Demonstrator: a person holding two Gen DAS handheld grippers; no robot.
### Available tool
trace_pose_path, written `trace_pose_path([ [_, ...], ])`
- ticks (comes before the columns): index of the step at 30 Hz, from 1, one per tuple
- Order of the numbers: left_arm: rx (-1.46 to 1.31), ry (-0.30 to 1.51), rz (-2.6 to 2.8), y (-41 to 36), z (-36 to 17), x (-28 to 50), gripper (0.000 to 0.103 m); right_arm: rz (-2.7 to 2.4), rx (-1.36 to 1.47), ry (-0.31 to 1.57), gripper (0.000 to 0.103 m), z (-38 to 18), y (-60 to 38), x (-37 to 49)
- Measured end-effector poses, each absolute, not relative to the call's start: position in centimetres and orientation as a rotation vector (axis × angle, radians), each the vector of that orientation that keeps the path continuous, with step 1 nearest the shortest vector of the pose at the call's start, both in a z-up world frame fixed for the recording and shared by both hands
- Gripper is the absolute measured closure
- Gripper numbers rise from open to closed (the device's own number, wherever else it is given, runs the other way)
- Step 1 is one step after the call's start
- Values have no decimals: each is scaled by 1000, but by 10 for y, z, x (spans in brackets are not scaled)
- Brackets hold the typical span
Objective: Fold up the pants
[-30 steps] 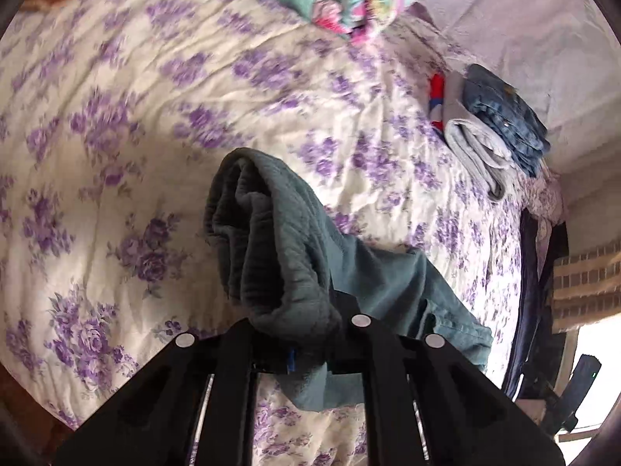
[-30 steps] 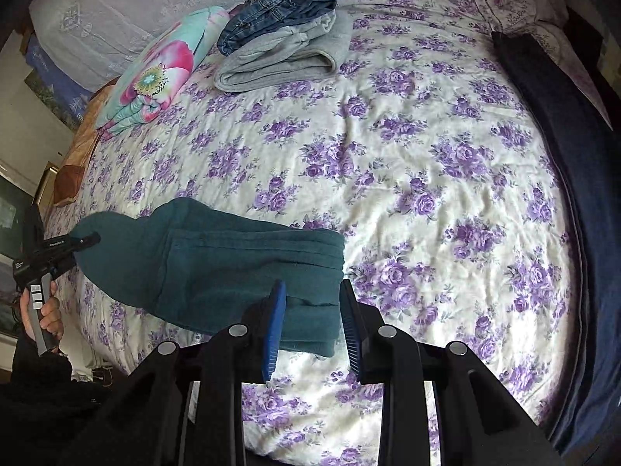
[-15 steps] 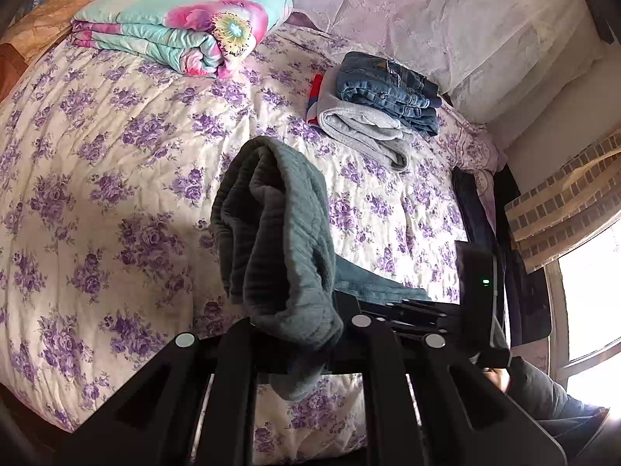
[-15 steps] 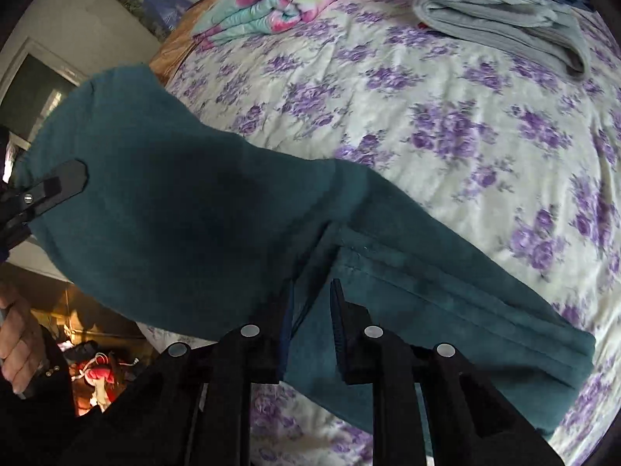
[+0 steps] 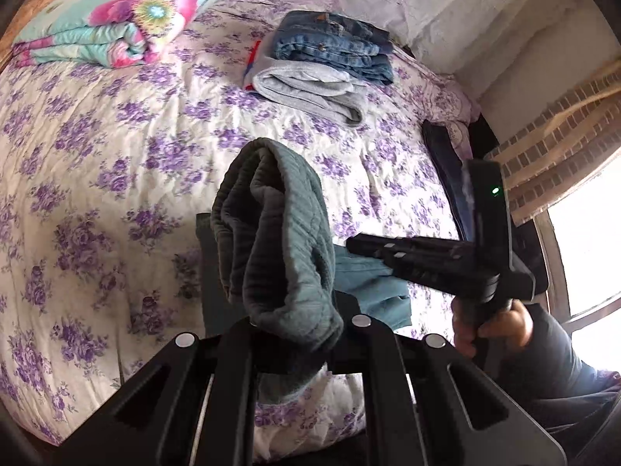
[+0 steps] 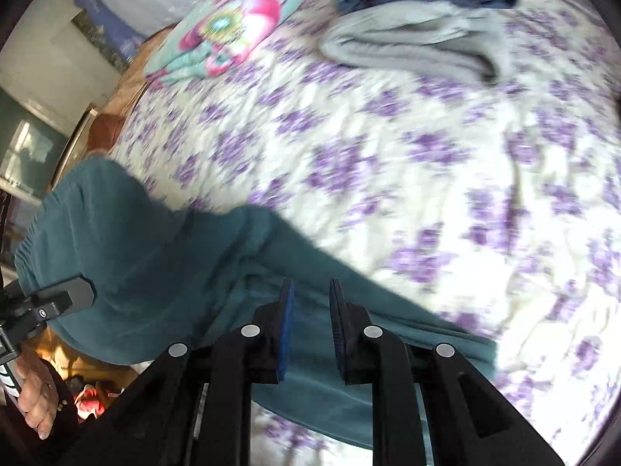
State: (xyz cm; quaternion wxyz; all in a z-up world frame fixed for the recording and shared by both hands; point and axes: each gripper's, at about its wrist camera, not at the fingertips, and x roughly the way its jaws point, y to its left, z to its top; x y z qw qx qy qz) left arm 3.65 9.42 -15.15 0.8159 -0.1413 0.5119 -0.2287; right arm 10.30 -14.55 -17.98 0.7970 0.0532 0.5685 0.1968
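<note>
Teal sweatpants [image 5: 271, 240] hang bunched from my left gripper [image 5: 299, 330], which is shut on the waistband end and holds it above the bed. The rest of the pants [image 6: 155, 256] slopes down onto the flowered bedspread [image 5: 116, 136]. My right gripper [image 6: 310, 291] has its blue pads close together with the teal leg cloth pinched between them, low over the bed. In the left wrist view the right gripper [image 5: 353, 244] reaches in from the right, tips on the teal cloth. The left gripper [image 6: 77, 291] shows at the left edge of the right wrist view, on the raised end.
Folded jeans [image 5: 333, 44] lie on a folded grey garment [image 5: 306, 93] at the back of the bed. A rolled floral blanket [image 5: 116, 19] sits at the back left. A dark garment [image 5: 446, 163] lies along the bed's right edge, near a bright window.
My right gripper's pads narrowed onto the teal leg cloth and it moved along with the pants. My left gripper lifted the waistband end higher and rolled, bringing the right gripper into view.
</note>
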Motion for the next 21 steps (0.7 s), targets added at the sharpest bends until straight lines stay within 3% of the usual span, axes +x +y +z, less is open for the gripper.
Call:
trace_pose_path([
  [7,-208,1143,-645,-3,-154,48,94,114,269,1165,82,-157,-289,41],
  [12,-108,1299,-725,-97,-213,53,94,13,398,1164,82,-180,-339,10],
  [13,-38,1356,-725,-117,-235,53,91,6,412,1175,82,-188,-342,6],
  [14,-3,1400,-715,-126,-253,54,78,9,421,1185,82,-195,-343,3],
  [16,15,1440,-713,-133,-274,54,72,20,436,1208,82,-211,-341,1],
  [18,-35,1441,-757,-127,-264,54,58,24,440,1235,82,-222,-334,2],
  [20,-92,1392,-820,-116,-238,49,35,46,438,1243,82,-223,-327,3],
  [21,-123,1360,-857,-109,-223,46,30,60,425,1240,82,-220,-322,4],
])
